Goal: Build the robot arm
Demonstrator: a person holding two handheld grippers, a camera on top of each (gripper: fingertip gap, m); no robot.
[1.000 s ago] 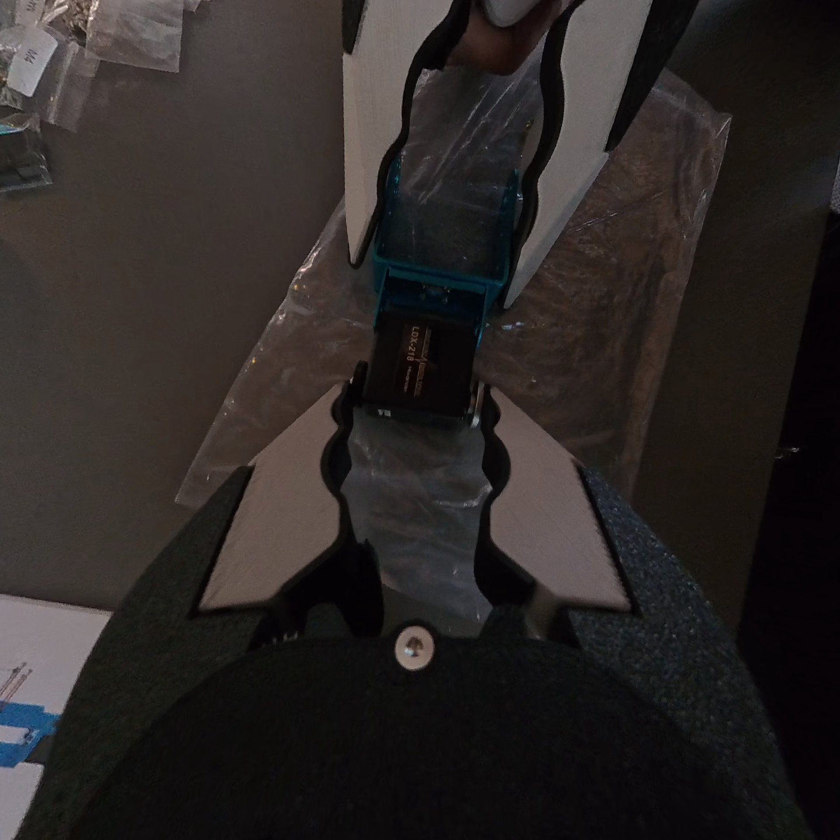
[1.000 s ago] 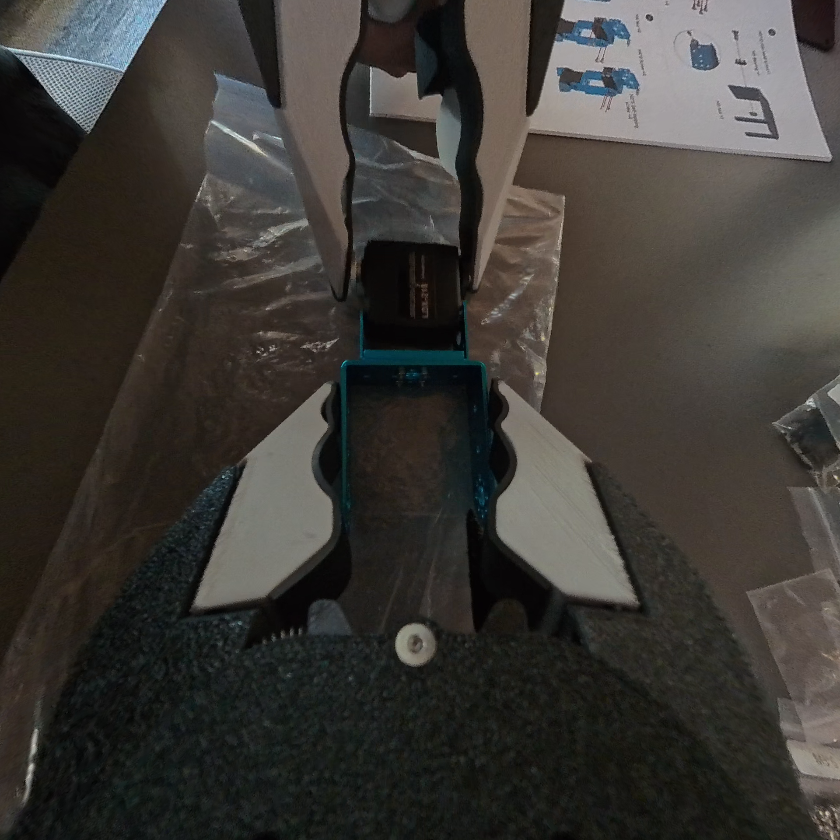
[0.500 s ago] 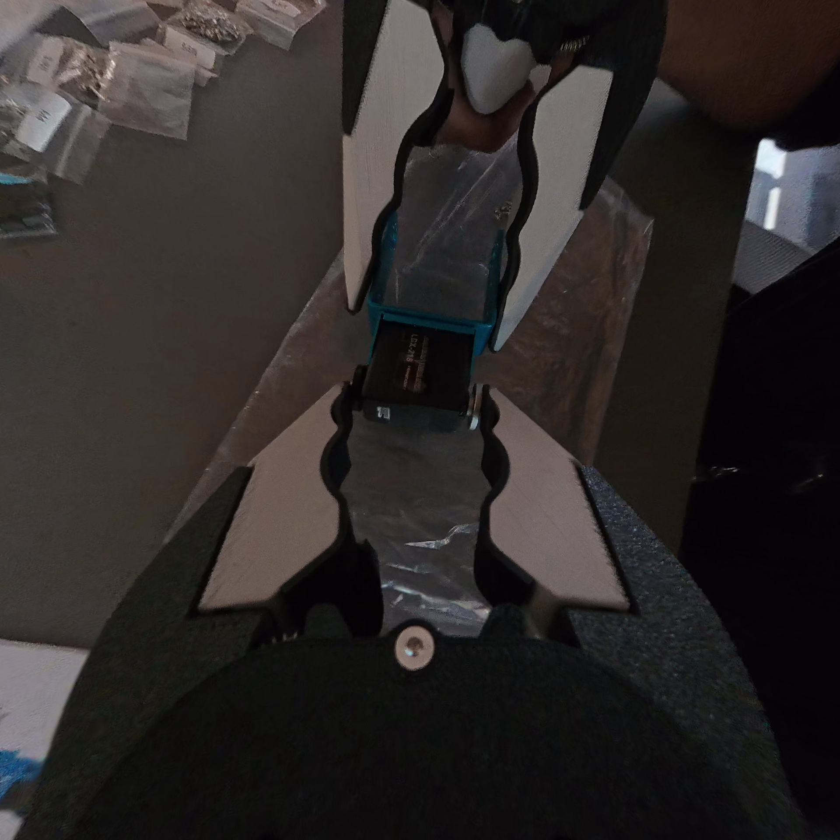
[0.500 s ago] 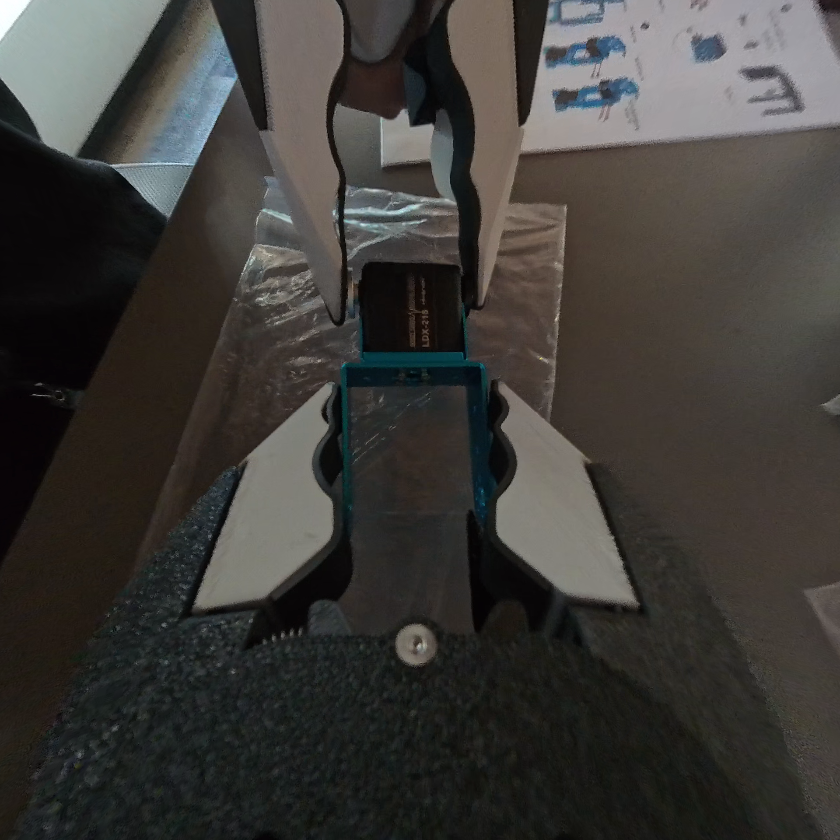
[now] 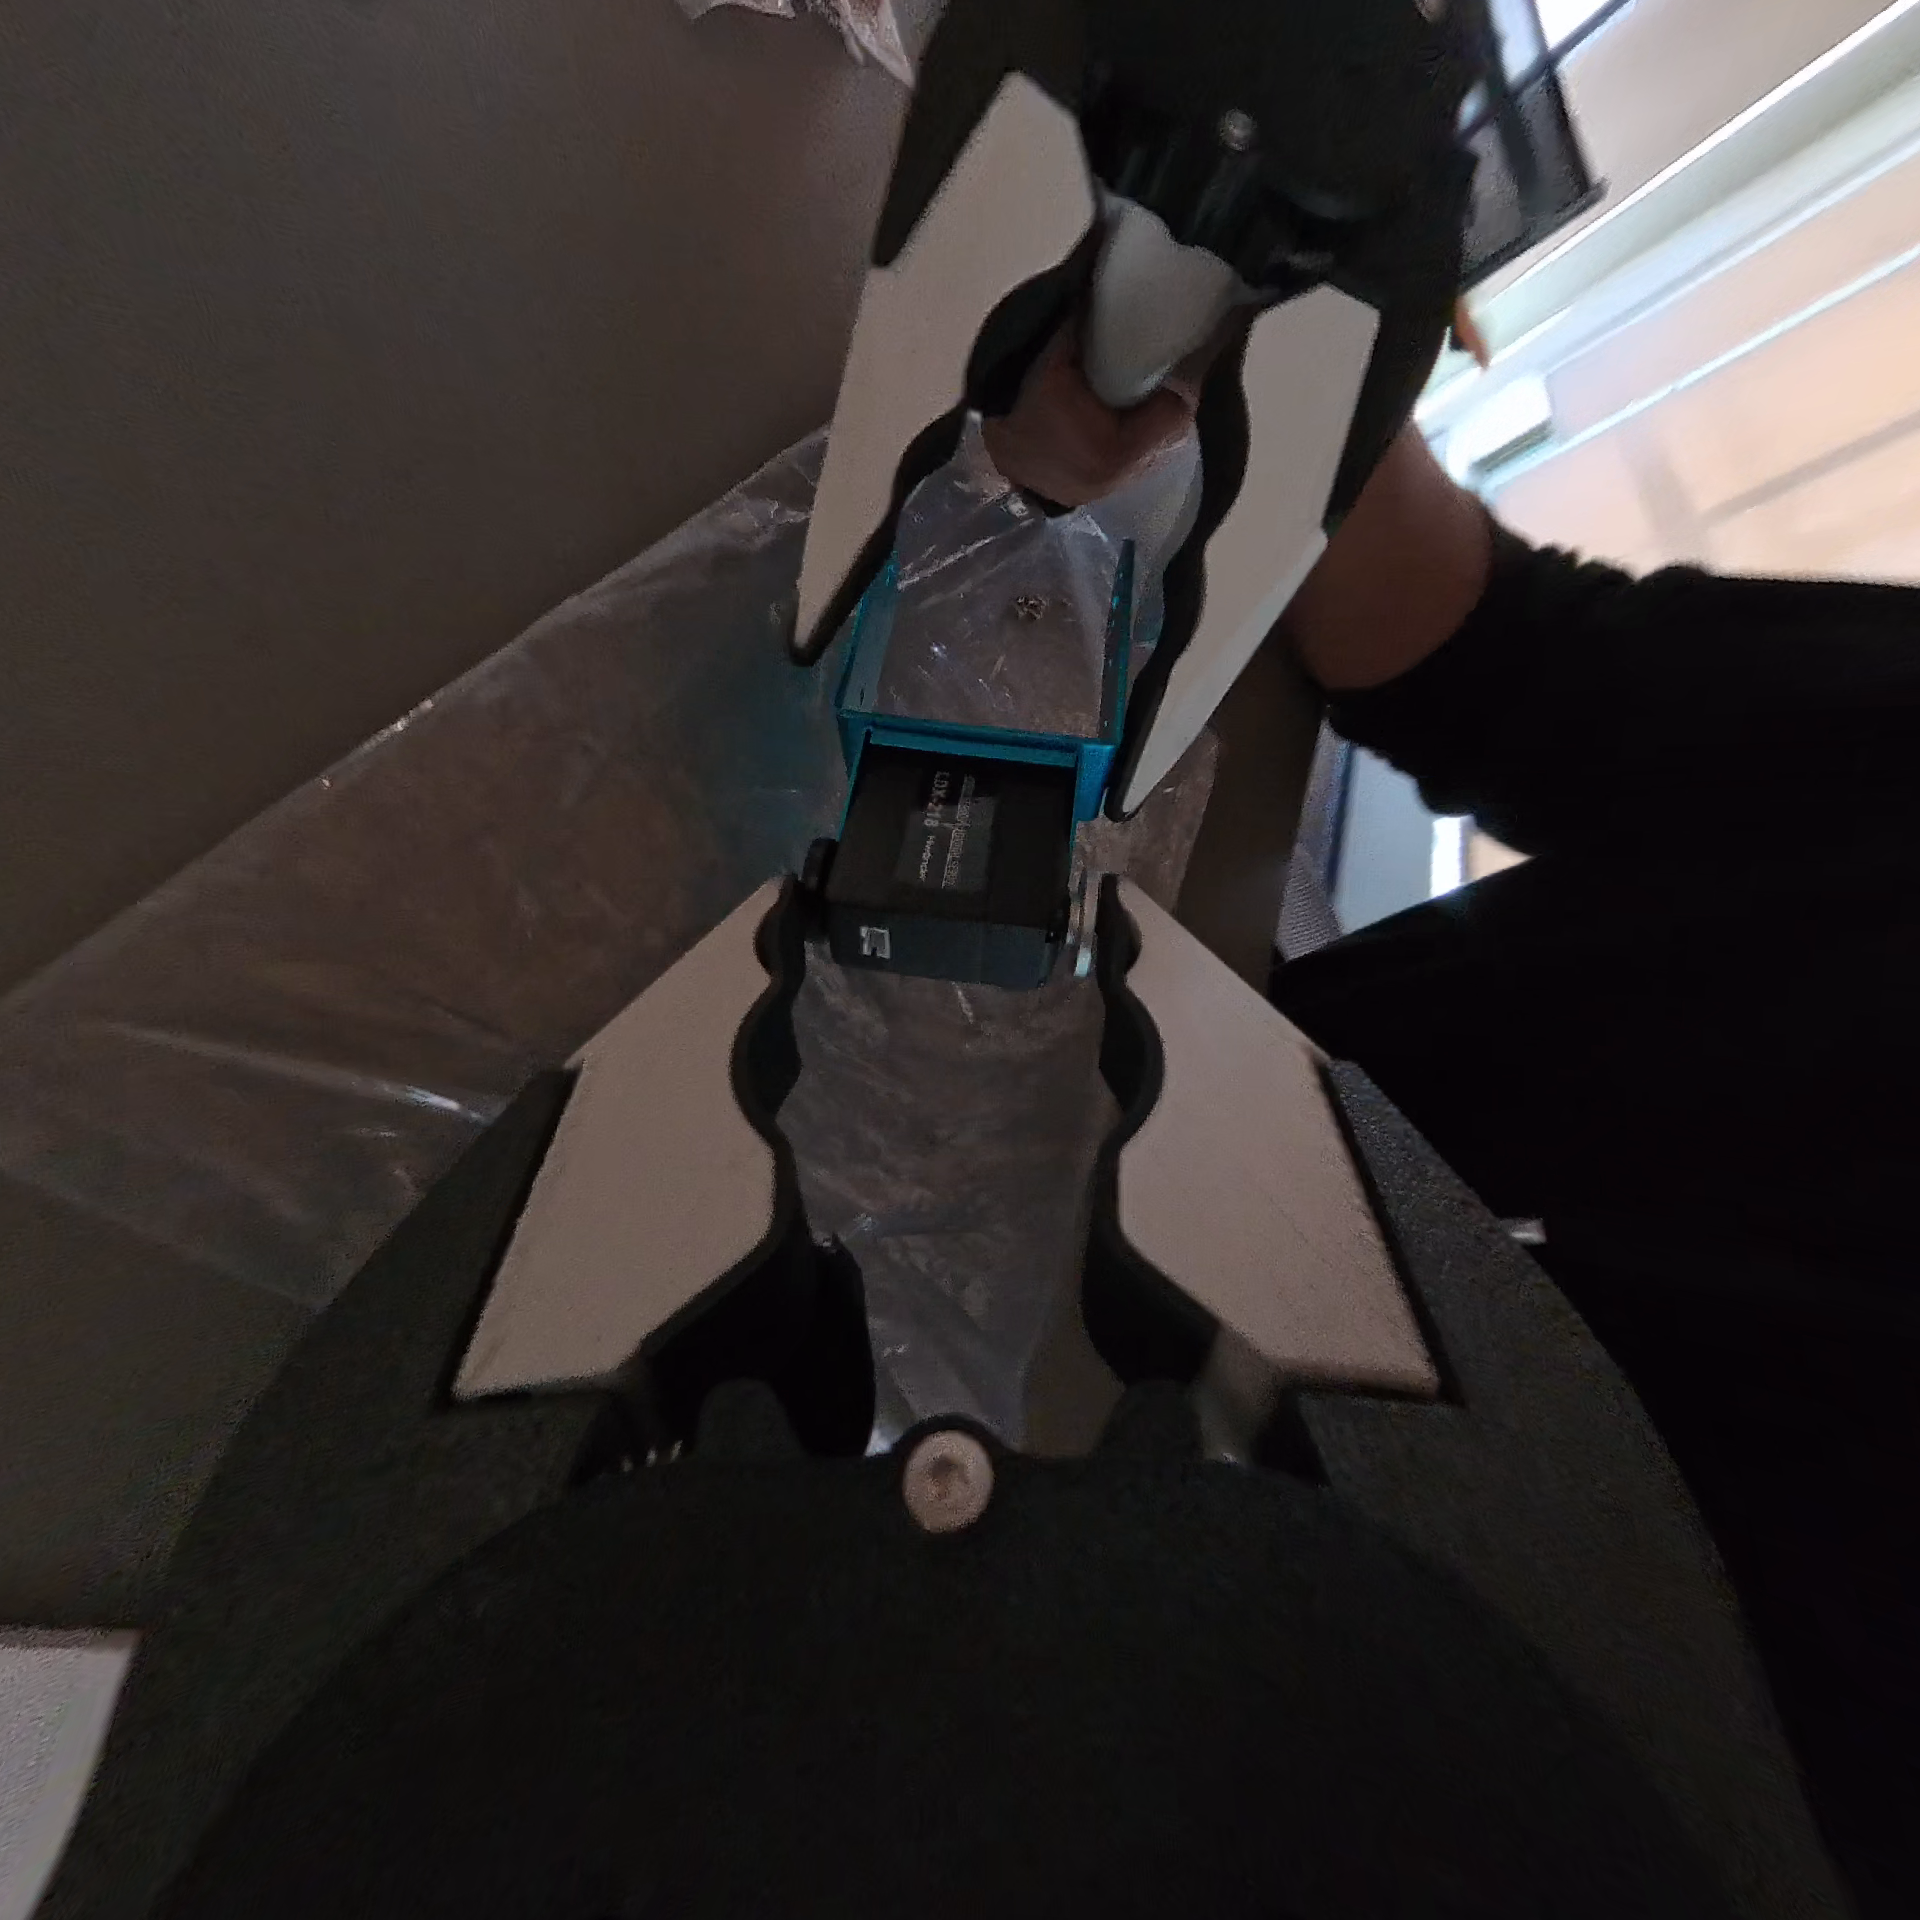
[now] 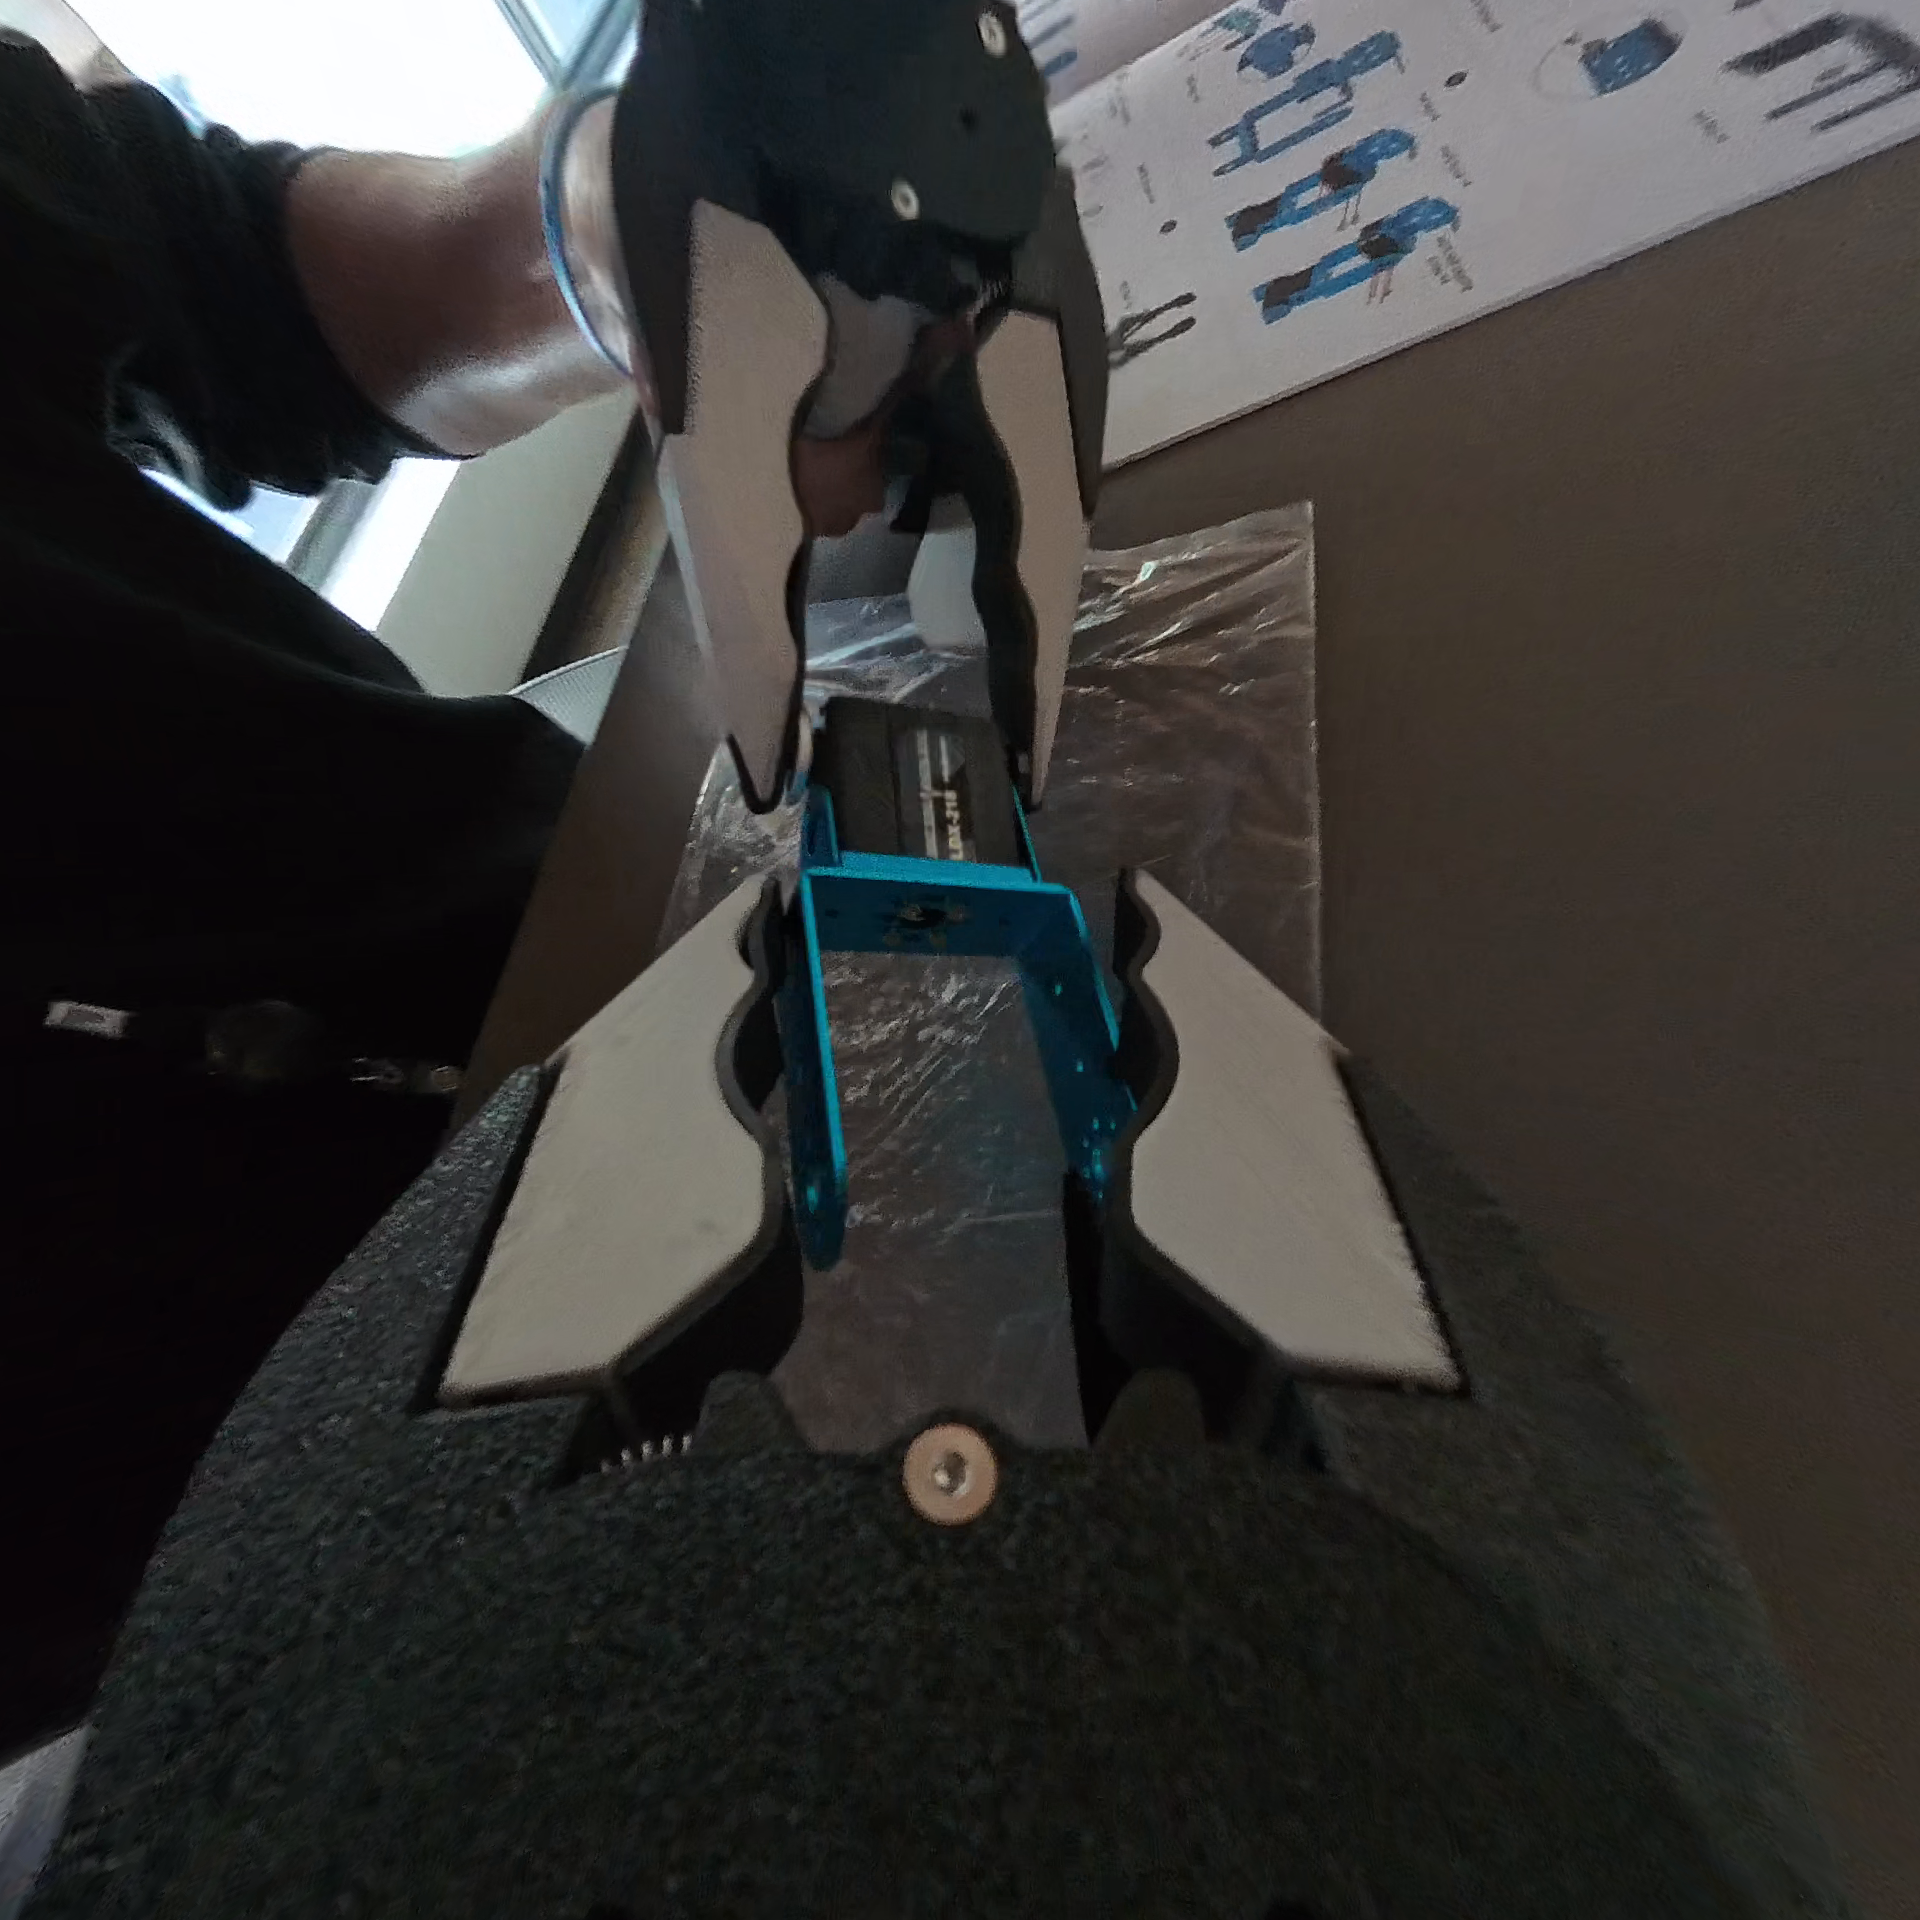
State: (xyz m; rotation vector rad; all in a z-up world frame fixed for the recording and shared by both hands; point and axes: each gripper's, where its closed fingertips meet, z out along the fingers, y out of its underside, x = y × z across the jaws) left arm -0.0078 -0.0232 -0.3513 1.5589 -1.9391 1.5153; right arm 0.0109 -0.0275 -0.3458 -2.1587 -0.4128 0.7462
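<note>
The left gripper (image 5: 945,914) has its fingertips pressed on either side of a black servo block (image 5: 951,883), gripping it at the very tips, with the rest of the gap behind the block standing open over a clear plastic bag (image 5: 436,935) on the brown table (image 5: 364,312). Straight ahead of it, the right gripper (image 5: 961,732) comes in from the opposite side, and in its own view the right gripper (image 6: 945,904) has a blue U-shaped metal bracket (image 6: 935,914) lying lengthwise between its fingers, the bracket's two arms running back along the inner faces of the pads. Whether those pads are truly pinching the arms or only resting close to them is hard to tell — the bracket's right arm looks to touch the pad while a thin dark line shows at the left one. The closed end of the bracket meets the far end of the servo, and a second blue piece wraps the servo's sides just beyond that joint. The whole assembly hangs in the air above the bag, both tools tilted. To hold such a joint well, the two grips should stay in one line, with no twist between them — the servo is held only at the tips and could pivot. Beyond the left gripper (image 6: 894,790) in the right wrist view lies a printed sheet (image 6: 1455,187) with blue diagrams, and a person's forearm (image 6: 447,301) in a dark sleeve enters from the left.
</note>
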